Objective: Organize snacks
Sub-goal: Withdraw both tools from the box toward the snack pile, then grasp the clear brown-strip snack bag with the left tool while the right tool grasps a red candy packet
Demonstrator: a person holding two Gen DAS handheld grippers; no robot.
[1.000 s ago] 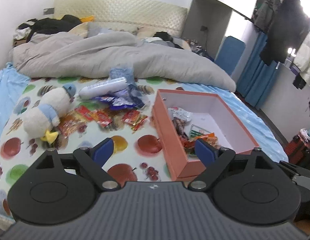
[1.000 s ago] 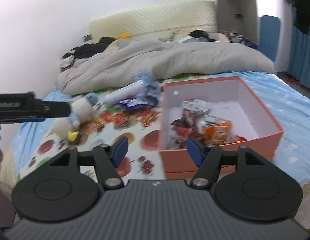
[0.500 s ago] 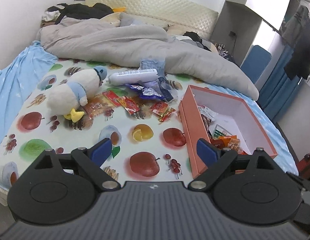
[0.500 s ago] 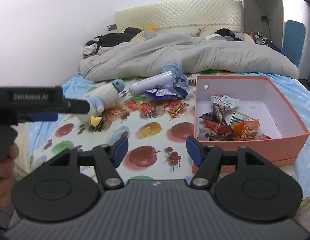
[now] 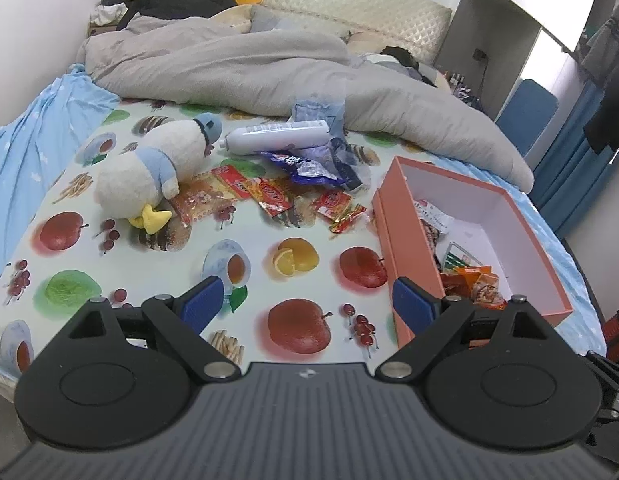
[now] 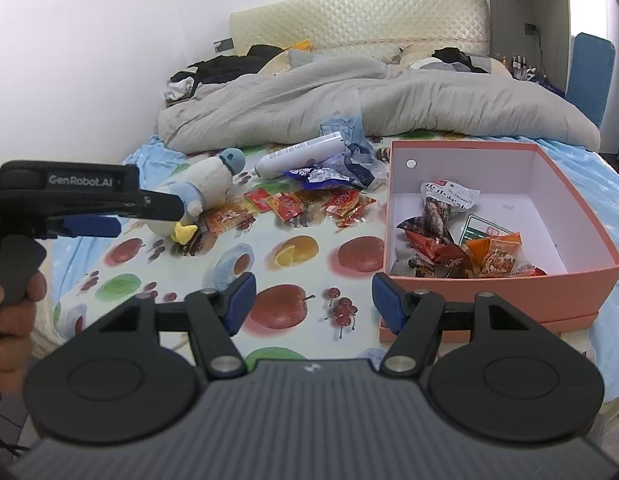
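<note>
Bedding is taking up most of both views: a grey duvet (image 5: 245,68) is lying bunched across the upper half of each frame, leaving the fruit-printed sheet (image 5: 157,248) free as a sorting surface in the middle. Sitting at the right of the frames, the salmon-pink box (image 6: 581,216) is standing open and is already holding several packets in its near corner, so it is likely serving as the collecting place. A plush duck (image 5: 149,172) is lying at centre left, partly covering one packet, which may be making that one awkward to reach. Just above centre, a white tube (image 5: 277,136) is resting beside crumpled blue wrappers (image 5: 321,164). The loose red snack packets (image 5: 269,196) are lying scattered between the duck and the box, still to be gathered. Both tools are hovering low in the frames with nothing between their pads: the left gripper (image 5: 309,308) is standing released over the sheet, and the right gripper (image 6: 311,300) is likewise unclenched and empty, probably readying for a pick.
</note>
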